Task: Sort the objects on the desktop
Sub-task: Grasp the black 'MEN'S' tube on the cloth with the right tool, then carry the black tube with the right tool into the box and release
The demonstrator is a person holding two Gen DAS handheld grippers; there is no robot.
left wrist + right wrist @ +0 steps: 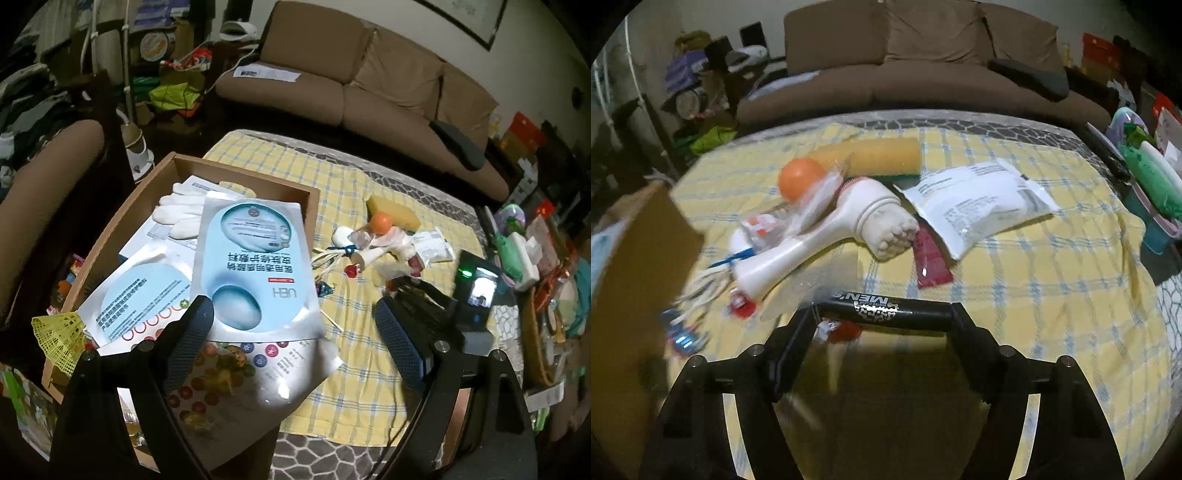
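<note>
Right claw [882, 317] over yellow checked cloth [1034, 277]; brown sofa [923, 55] behind.

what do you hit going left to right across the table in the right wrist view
cardboard box → orange ball → white facial brush → red sachet → white packet → green bag at the far right edge

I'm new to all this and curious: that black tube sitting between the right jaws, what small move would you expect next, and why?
Probably carry it left to the cardboard box. The right gripper spans the black tube end to end, lifted off the yellow cloth, and the box already holds sorted packets.
</note>
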